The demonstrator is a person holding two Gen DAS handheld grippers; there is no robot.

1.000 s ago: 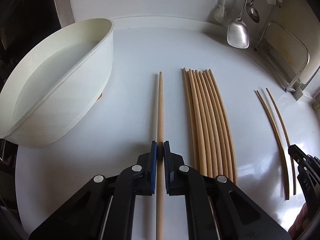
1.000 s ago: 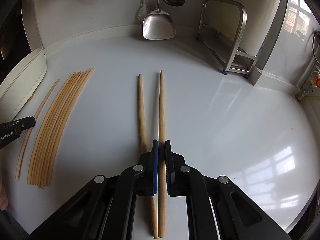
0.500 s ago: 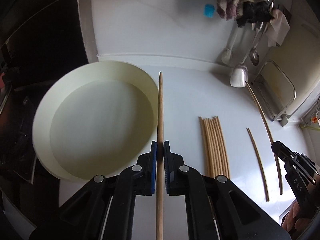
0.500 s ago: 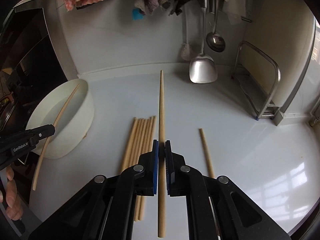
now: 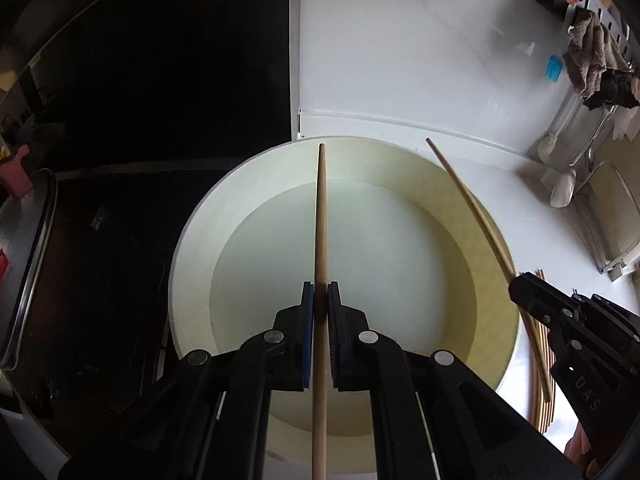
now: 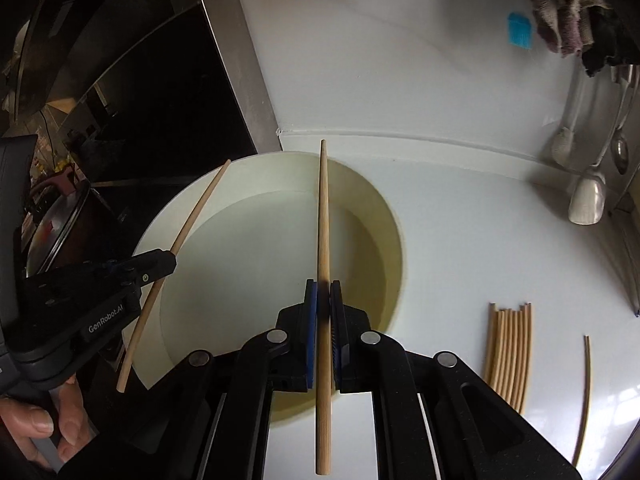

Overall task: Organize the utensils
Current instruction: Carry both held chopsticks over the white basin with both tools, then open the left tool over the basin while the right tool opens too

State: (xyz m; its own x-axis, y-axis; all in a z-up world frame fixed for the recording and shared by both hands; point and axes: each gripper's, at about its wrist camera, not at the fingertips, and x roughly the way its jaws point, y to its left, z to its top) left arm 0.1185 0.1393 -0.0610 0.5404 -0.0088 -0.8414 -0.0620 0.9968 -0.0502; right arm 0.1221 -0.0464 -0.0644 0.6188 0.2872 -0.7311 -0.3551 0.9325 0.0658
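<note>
Matt wooden chopsticks (image 5: 320,240), a smooth cream plastic basin (image 5: 188,264), and a glossy white counter (image 6: 480,240).

The near end of the chopstick (image 5: 320,264) is cut off by the bottom edge in the left wrist view. The bundle of chopsticks (image 5: 543,360) is partly hidden behind the right gripper (image 5: 520,286). The hanging cloths (image 6: 560,12) are cut off at the top.

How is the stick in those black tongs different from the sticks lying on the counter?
The held chopstick is lifted in the air over the white basin; the bundle lies flat on the counter. The held one is single and pinched by the right tongs; the bundle's sticks lie side by side, untouched. All are pale wood.
</note>
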